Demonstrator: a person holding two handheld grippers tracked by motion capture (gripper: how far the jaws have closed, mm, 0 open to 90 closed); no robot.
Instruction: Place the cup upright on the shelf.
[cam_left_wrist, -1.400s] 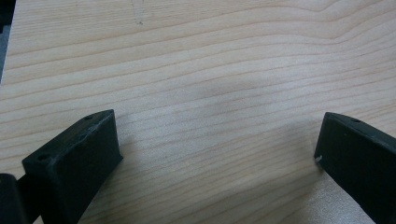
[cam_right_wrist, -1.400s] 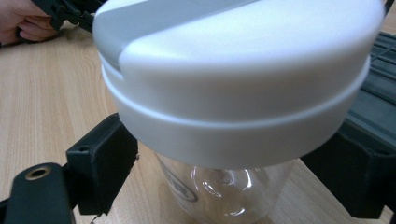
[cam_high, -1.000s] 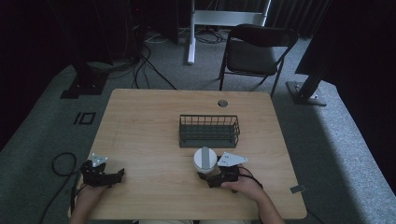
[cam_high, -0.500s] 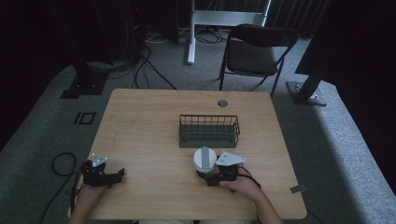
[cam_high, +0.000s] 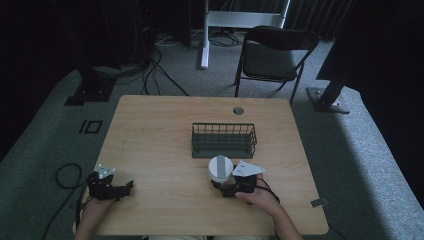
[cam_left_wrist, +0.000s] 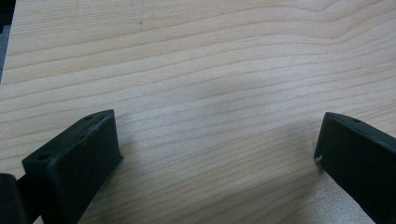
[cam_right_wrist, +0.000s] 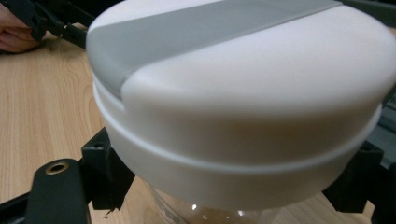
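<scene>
A jar (cam_high: 220, 168) with a white lid crossed by a grey stripe stands on the wooden table (cam_high: 155, 145), just in front of the wire basket. My right gripper (cam_high: 223, 186) holds it from the near side. In the right gripper view the lid (cam_right_wrist: 243, 93) looms large over a clear body, and the gripper (cam_right_wrist: 229, 186) has its two black jaws pressed to the jar's sides below the lid. My left gripper (cam_high: 124, 189) rests at the table's front left, open. In its own view the left gripper (cam_left_wrist: 217, 154) has its jaws wide apart over bare wood.
A dark wire basket (cam_high: 224, 140) sits at the table's middle, behind the jar. A round cable hole (cam_high: 238, 110) lies near the far edge. A black folding chair (cam_high: 277, 52) stands beyond the table. The other hand (cam_right_wrist: 18, 32) shows far off in the right gripper view.
The right gripper and jar have shifted very slightly left. The left gripper has stayed still.
</scene>
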